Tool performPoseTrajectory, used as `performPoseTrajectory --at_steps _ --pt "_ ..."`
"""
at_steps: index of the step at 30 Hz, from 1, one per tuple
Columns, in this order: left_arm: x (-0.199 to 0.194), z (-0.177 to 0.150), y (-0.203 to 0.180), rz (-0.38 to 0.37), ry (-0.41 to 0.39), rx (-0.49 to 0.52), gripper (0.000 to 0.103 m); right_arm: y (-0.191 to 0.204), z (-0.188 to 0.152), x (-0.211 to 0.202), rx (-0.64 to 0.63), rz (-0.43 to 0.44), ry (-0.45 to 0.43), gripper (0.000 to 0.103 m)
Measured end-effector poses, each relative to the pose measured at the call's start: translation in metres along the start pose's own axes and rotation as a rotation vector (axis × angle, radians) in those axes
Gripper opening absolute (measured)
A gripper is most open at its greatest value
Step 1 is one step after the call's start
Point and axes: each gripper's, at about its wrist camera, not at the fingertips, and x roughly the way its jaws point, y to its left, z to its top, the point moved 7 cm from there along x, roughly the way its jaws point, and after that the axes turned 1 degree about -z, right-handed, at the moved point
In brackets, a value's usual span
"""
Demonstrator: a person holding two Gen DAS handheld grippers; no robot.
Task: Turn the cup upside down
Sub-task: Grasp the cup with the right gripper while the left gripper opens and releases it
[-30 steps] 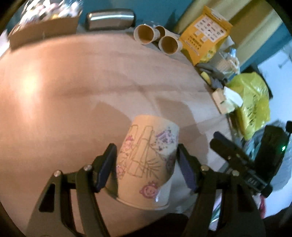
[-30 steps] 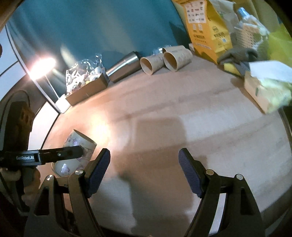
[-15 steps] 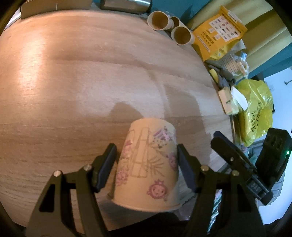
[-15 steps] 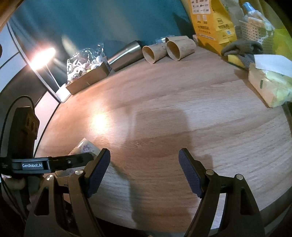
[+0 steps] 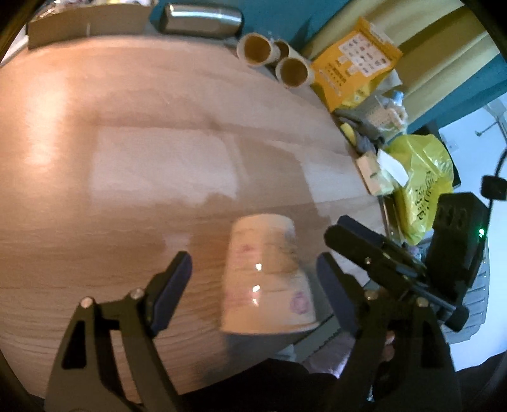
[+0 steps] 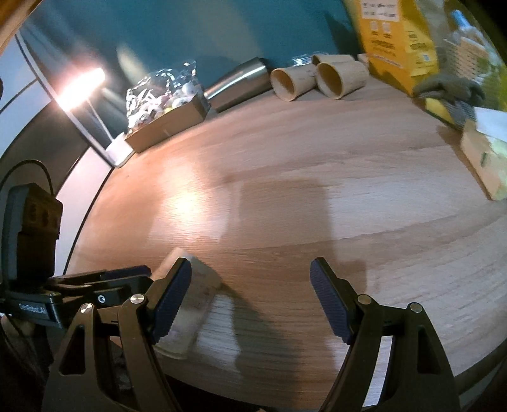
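A cream paper cup [image 5: 266, 272] with pink cartoon prints stands upside down on the wooden table [image 5: 158, 158], near its front edge, rim down. My left gripper [image 5: 253, 275] is open, its fingers on either side of the cup and apart from it. The cup also shows blurred in the right wrist view [image 6: 187, 304], behind my right gripper's left finger. My right gripper [image 6: 250, 298] is open and empty above the table's front part. It also shows in the left wrist view [image 5: 374, 250], to the right of the cup.
Two cardboard tubes [image 5: 272, 60], a steel flask [image 5: 199, 20] and a cardboard box [image 5: 85, 22] lie at the table's far edge. A yellow pouch [image 5: 355, 69], a tissue box [image 5: 377, 174] and a yellow bag [image 5: 421, 187] crowd the right side.
My left gripper has opened and let go of the cup, which now stands upside down on the table. The right gripper has shifted slightly.
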Motion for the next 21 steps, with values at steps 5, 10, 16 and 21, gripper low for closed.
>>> performPoseTrajectory --at_steps 5,10,16,21 --pt "-0.023 -0.003 0.019 0.03 -0.052 0.016 0.082 0.019 0.002 0.019 -0.004 0.038 0.101 0.08" --pt "-0.037 -0.011 0.045 0.032 -0.085 -0.005 0.082 0.026 0.0 0.038 0.026 0.058 0.23 0.079" --pt "-0.044 -0.015 0.065 0.01 -0.102 -0.022 0.082 0.032 -0.004 0.048 0.011 0.024 0.308 0.062" --pt "-0.051 -0.015 0.074 0.003 -0.121 -0.022 0.082 0.048 0.01 0.038 -0.066 -0.019 0.23 0.062"
